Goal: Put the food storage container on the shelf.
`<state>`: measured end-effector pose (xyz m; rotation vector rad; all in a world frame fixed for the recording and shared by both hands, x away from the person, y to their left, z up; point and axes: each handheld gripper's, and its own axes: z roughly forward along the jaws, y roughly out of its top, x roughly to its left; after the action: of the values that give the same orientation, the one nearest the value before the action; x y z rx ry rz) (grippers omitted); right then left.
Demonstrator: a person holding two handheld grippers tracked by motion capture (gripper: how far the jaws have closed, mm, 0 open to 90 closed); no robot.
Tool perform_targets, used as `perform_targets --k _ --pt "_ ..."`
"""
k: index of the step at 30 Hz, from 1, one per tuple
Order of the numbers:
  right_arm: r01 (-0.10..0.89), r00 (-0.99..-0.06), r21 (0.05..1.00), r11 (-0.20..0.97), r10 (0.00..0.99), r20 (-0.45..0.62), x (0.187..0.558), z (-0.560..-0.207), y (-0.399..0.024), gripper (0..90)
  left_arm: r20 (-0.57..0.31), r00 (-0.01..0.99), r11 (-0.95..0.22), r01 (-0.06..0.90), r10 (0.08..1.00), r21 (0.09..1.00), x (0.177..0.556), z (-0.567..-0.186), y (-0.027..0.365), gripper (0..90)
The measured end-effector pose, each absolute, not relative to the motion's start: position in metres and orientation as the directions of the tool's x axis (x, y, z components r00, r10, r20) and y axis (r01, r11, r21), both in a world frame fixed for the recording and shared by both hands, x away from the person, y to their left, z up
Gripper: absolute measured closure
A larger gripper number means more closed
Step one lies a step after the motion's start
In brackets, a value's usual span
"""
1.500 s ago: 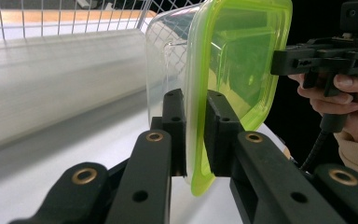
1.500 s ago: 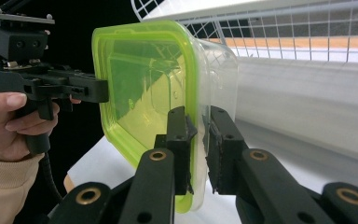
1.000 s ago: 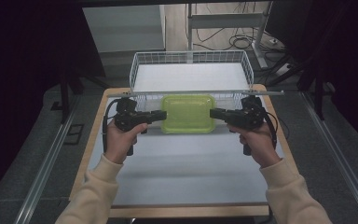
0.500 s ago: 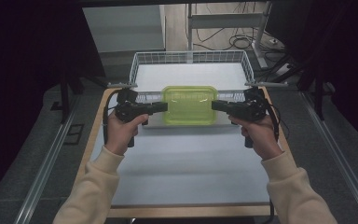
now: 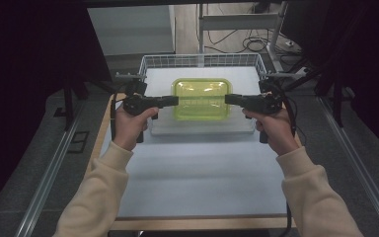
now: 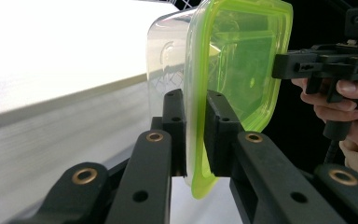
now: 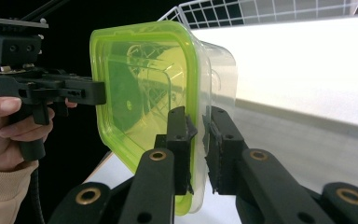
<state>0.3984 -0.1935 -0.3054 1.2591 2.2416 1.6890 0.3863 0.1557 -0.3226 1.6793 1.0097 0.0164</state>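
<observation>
A clear plastic container with a lime-green lid [image 5: 201, 98] hangs level in the air between both grippers, over the wire basket [image 5: 202, 59]. My left gripper [image 5: 175, 101] is shut on its left rim, and the left gripper view shows the jaws [image 6: 195, 98] pinching the lid edge of the container [image 6: 242, 60]. My right gripper [image 5: 227, 98] is shut on the opposite rim, its jaws [image 7: 198, 116] clamped over the lid and wall of the container [image 7: 140, 84]. Each gripper view also shows the other gripper at the far rim, the right gripper [image 6: 279, 65] and the left gripper [image 7: 100, 91].
The white wire basket has a white floor [image 5: 202, 127] and stands at the far end of the table. Nearer the person lies the white tabletop [image 5: 197, 168] with a wooden border. Dark floor, metal rails and cables surround the table.
Both hands have risen and moved away from the person with the container held between them. It has gone from the basket's near rim to above the basket.
</observation>
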Motion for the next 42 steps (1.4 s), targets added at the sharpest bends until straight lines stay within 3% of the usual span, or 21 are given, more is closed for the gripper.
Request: perform_targets --k 24,42 --pt "0.586 -0.622 0.809 0.041 0.662 0.417 0.452 -0.282 -0.192 80.2 -0.459 0.611 -0.029 0.620 0.644 0.784 0.443 -0.298 0.151 80.7" --pt "0.653 -0.557 0.756 0.037 0.700 0.447 0.486 -0.300 -0.188 79.3 -0.488 0.562 -0.035 0.679 0.667 0.734 0.477 -0.318 0.147 80.2"
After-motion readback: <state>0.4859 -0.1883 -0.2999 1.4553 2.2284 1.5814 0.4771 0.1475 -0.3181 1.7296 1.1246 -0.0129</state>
